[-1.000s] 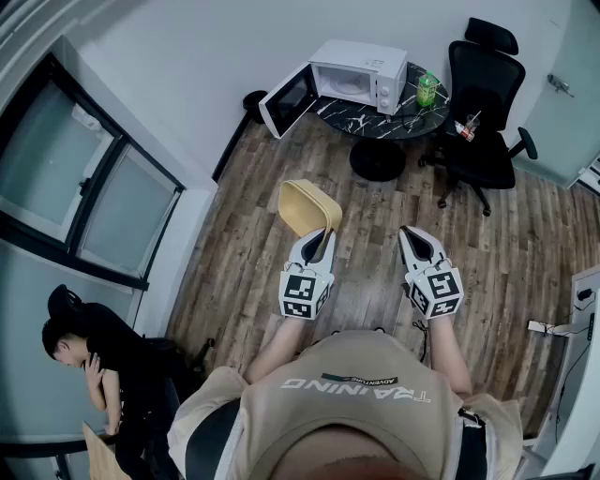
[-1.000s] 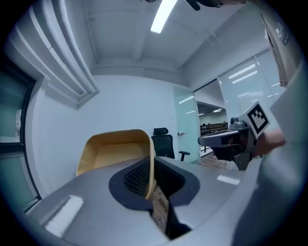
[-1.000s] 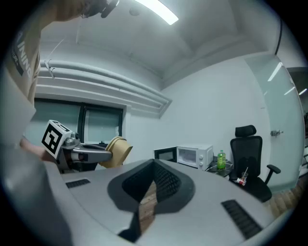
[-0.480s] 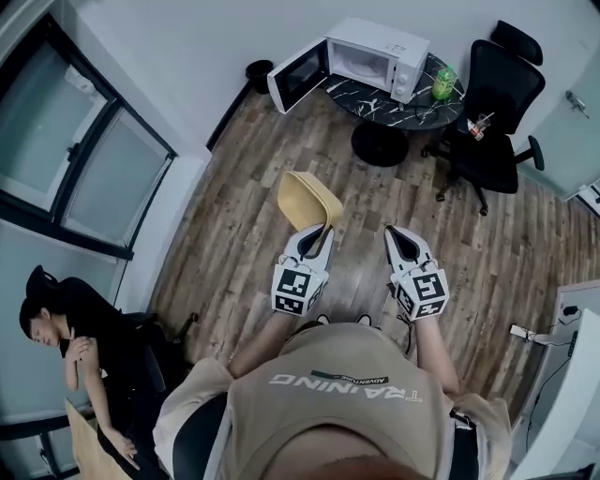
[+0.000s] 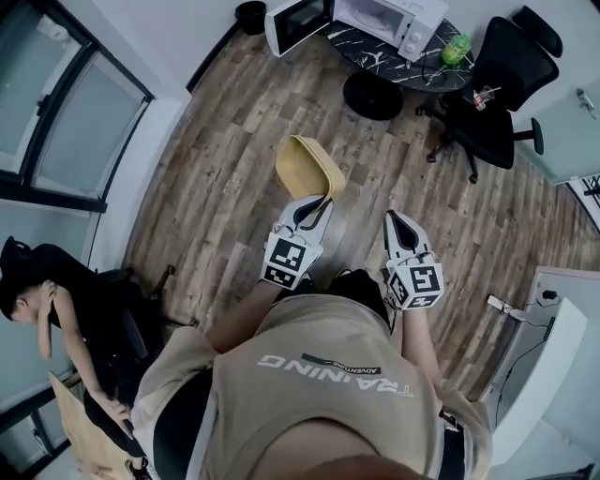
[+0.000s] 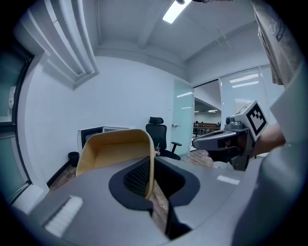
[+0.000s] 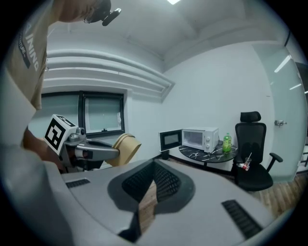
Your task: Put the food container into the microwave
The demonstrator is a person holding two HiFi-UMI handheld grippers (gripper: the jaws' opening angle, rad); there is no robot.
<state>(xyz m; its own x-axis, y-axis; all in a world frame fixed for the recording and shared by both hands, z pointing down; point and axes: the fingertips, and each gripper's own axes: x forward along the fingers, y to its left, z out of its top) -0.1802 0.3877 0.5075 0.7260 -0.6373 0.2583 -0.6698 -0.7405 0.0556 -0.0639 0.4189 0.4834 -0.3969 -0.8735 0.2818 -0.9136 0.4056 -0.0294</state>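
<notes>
Two hand-held grippers reach out over the wooden floor (image 5: 216,178). The left gripper (image 5: 317,208) has its jaws clamped on one side wall of the single tan food container (image 5: 307,167). It holds the container up in the air, tipped on its side, with the open mouth turned away from the gripper. The right gripper (image 5: 395,220) carries nothing, its jaws drawn almost together with only a sliver of floor showing between them.

One white microwave (image 5: 392,15) stands on one round dark table (image 5: 364,49), well apart from the container, with its door (image 5: 291,21) swung open. One green bottle (image 5: 457,49) stands at the table's edge beside the microwave, nearest the one black office chair (image 5: 506,89). One dark bin (image 5: 250,14) sits by the wall. One other person (image 5: 52,295) sits at the room's far left.
</notes>
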